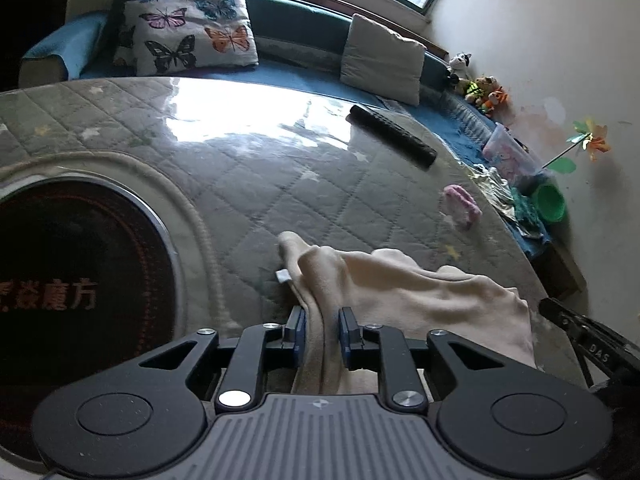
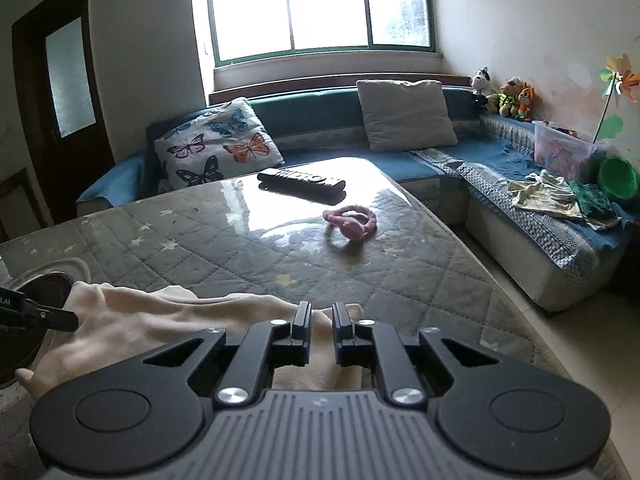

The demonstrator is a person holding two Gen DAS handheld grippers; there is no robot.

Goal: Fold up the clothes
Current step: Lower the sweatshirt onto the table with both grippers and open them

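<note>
Cream garment (image 1: 400, 280), rumpled on the quilted grey table cover (image 1: 248, 168); one fold runs between the left gripper (image 1: 323, 334) fingers, a gap showing at the right pad. Black remote (image 1: 392, 136) and pink knitted item (image 1: 462, 204) lie beyond. Butterfly cushion (image 1: 188, 36) on blue sofa (image 1: 296, 20).

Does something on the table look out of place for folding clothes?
Yes. A black remote control and a pink knitted item lie loose on the quilted table cover, beyond the crumpled cream garment. Nothing looks spilled or damaged.
</note>
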